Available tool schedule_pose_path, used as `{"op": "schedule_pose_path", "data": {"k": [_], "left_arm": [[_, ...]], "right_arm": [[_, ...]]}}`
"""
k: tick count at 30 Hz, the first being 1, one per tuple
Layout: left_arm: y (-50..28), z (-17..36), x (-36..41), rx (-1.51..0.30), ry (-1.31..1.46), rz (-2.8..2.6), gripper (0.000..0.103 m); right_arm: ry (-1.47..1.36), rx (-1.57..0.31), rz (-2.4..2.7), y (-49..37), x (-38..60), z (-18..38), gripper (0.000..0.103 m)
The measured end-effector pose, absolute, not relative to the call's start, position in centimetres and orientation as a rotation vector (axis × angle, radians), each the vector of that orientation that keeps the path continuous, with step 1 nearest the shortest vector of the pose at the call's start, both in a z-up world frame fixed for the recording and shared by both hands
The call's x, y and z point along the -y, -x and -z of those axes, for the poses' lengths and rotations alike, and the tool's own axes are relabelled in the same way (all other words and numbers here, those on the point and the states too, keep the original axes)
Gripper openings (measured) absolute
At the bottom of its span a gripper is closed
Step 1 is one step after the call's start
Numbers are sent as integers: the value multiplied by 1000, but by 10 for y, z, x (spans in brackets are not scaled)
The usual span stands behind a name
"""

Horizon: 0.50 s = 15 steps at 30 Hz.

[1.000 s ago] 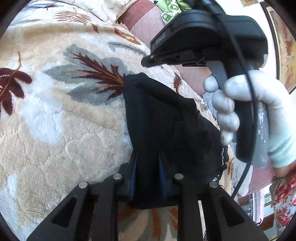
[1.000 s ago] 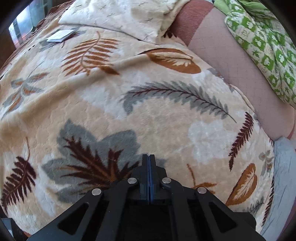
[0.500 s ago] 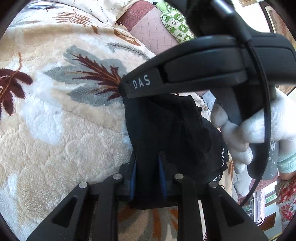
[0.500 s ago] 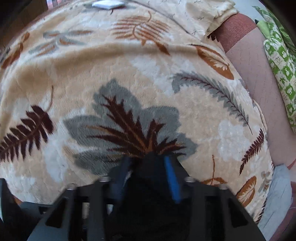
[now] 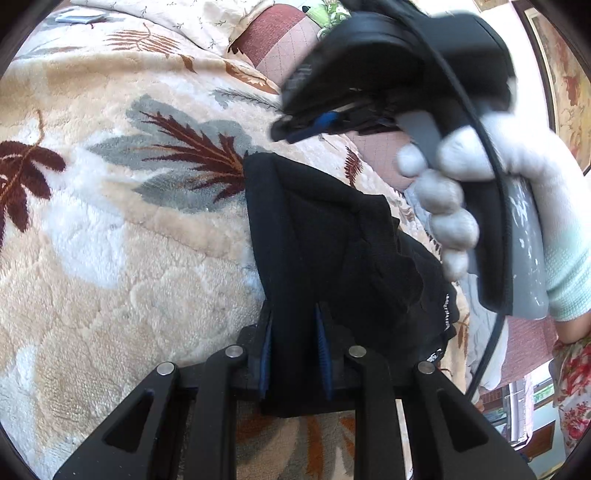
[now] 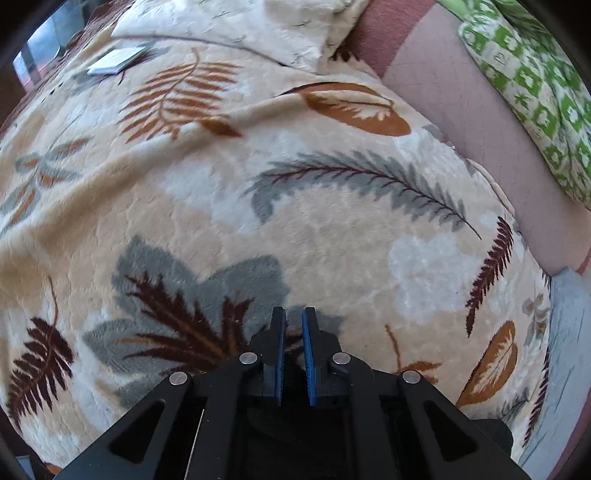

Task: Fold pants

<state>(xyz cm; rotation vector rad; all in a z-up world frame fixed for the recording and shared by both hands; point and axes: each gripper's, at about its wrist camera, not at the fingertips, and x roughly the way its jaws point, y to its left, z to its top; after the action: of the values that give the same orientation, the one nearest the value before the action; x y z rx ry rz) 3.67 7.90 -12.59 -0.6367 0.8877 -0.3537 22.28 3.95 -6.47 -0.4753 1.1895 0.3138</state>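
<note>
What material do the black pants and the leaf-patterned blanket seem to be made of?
The black pants look like a soft matte knit, perhaps cotton jersey: they crumple in limp folds without shine. The blanket looks like plush fleece, probably synthetic: its pile is fuzzy with embossed lines and a slight sheen.

Bright daylight, strong fisheye bending and dark vignette at edges, motion blur on the right tool [image 5: 295, 129].

A plush cream blanket patterned with brown, rust and grey leaves [image 6: 229, 206] is covering the bed. A pale cream pillow with small sprigs [image 6: 258, 26] is lying at its far edge, beside a pinkish quilted cover [image 6: 461, 103] and green-and-white patterned fabric [image 6: 535, 85]. A flat white item, possibly paper [image 6: 114, 61], is resting far left.
</note>
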Motion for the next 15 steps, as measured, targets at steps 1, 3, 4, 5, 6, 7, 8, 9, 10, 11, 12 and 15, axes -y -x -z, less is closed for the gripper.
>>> {"op": "schedule_pose_path", "data": {"k": [1,3,4,5,6,7,8,9,10,11,12,15], "left_arm": [[-36,126,-79,-883,640,362,21],[-35,125,-80,-877,641,373,23],[-33,124,-80,-873,639,378,26],[-32,122,-79,-869,635,383,27],[-30,120,-78,-865,624,387,31],[-27,118,-76,-861,611,392,36],[-25,116,-75,-857,593,394,39],[-22,113,-72,-854,572,394,43],[-20,110,-70,-853,551,389,46],[-16,107,-68,-854,531,382,46],[-12,105,-66,-857,515,374,46],[1,93,-65,-839,466,356,46]], "right_arm": [[461,-1177,-309,-222,-33,59,9],[425,-1148,-296,-218,-18,48,9],[395,-1129,-287,-215,-7,41,9],[360,-1108,-279,-210,6,33,9],[338,-1077,-261,-202,19,25,9],[330,-1050,-246,-196,29,19,9],[309,-1016,-235,-184,43,11,9],[271,-989,-225,-171,58,4,9],[240,-957,-204,-160,74,-3,9],[215,-919,-174,-149,89,-8,9],[196,-878,-141,-135,103,-14,11],[173,-740,-23,-91,151,-28,61]]}}
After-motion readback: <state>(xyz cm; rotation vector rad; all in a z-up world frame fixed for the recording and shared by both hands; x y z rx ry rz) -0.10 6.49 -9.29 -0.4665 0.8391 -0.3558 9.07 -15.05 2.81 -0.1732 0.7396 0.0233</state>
